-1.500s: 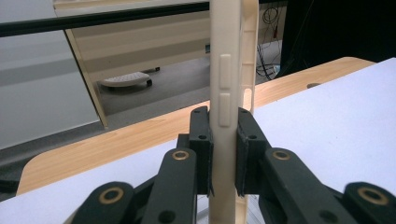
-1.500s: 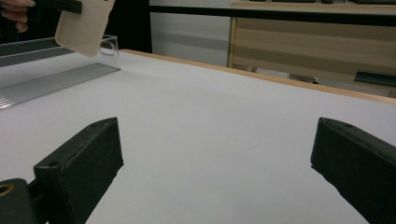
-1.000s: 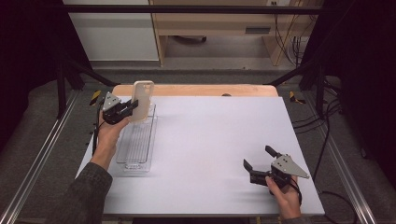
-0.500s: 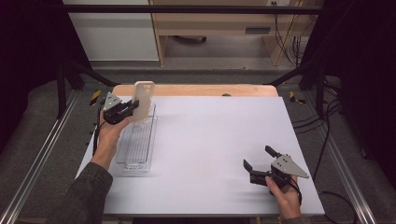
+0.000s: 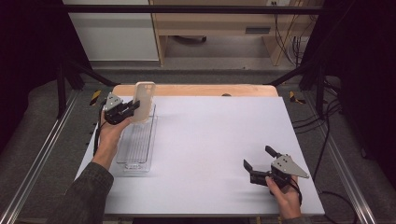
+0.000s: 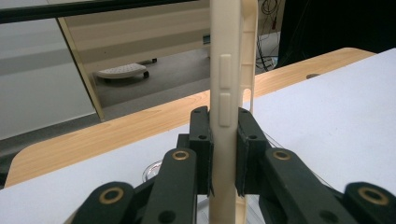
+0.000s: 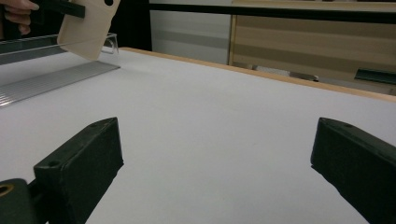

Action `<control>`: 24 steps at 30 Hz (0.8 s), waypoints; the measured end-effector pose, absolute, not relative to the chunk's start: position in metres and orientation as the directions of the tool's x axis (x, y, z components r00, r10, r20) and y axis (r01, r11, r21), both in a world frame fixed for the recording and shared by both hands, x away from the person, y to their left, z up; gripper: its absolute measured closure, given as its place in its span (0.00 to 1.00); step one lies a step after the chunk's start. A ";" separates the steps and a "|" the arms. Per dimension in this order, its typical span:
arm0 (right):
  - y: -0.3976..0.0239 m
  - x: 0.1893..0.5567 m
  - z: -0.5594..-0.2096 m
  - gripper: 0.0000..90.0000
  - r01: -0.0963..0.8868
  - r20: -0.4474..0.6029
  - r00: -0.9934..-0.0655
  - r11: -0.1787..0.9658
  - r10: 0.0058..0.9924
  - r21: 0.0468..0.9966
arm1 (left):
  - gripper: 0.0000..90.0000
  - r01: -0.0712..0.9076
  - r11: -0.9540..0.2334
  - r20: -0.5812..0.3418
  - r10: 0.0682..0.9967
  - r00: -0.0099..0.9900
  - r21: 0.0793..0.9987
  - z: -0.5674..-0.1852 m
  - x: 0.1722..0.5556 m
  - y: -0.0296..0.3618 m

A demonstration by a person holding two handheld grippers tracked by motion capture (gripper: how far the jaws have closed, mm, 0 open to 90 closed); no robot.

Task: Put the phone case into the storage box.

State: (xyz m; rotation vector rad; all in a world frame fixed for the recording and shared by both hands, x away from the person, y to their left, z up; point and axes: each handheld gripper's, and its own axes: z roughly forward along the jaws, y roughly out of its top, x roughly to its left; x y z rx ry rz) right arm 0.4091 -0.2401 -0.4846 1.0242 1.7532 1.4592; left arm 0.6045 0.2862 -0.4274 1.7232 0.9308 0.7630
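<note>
L tongs [image 5: 133, 108], far-left of tabletop [image 5: 210, 140]: clamped on cream phone case [image 5: 144, 100], held upright by its lower part, above far end of clear tray [image 5: 137, 142]. L gripper view: pads press both faces of case [image 6: 231, 93], side edge w/ button bumps toward camera; wood strip [image 6: 116, 126] at tabletop's far edge behind. R tongs [image 5: 259, 161], near-right corner: apart, nothing between, low over white surface, held in hand [image 5: 285, 198]. R gripper view: case [image 7: 88, 25] and ribbed tray [image 7: 51, 79] at upper left, well apart from R tongs [image 7: 215, 158].
</note>
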 end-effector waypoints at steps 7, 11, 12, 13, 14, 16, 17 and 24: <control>-0.241 0.409 -0.485 0.03 0.168 0.011 -0.498 0.084 0.867 0.982 | 0.88 0.237 -0.211 0.064 0.859 0.507 0.948 -0.428 0.605 0.286; -0.241 0.409 -0.485 0.03 0.168 0.010 -0.499 0.085 0.867 0.982 | 0.88 0.239 -0.210 0.063 0.860 0.506 0.948 -0.429 0.605 0.286; -0.241 0.409 -0.485 0.03 0.168 0.011 -0.498 0.084 0.867 0.982 | 0.88 0.240 -0.209 0.062 0.860 0.506 0.948 -0.429 0.606 0.286; -0.241 0.409 -0.485 0.03 0.170 0.012 -0.498 0.084 0.867 0.982 | 0.88 0.241 -0.211 0.063 0.860 0.507 0.947 -0.429 0.606 0.286; -0.241 0.409 -0.485 0.03 0.169 0.012 -0.498 0.084 0.867 0.982 | 0.88 0.242 -0.213 0.064 0.859 0.507 0.947 -0.429 0.606 0.286; -0.241 0.409 -0.485 0.03 0.168 0.011 -0.498 0.084 0.867 0.982 | 0.88 0.243 -0.216 0.065 0.859 0.508 0.946 -0.430 0.606 0.285; -0.241 0.409 -0.485 0.03 0.169 0.011 -0.498 0.084 0.867 0.982 | 0.88 0.245 -0.214 0.063 0.860 0.507 0.946 -0.430 0.606 0.285; -0.241 0.409 -0.485 0.03 0.169 0.011 -0.499 0.085 0.867 0.982 | 0.88 0.247 -0.211 0.060 0.860 0.506 0.946 -0.431 0.606 0.285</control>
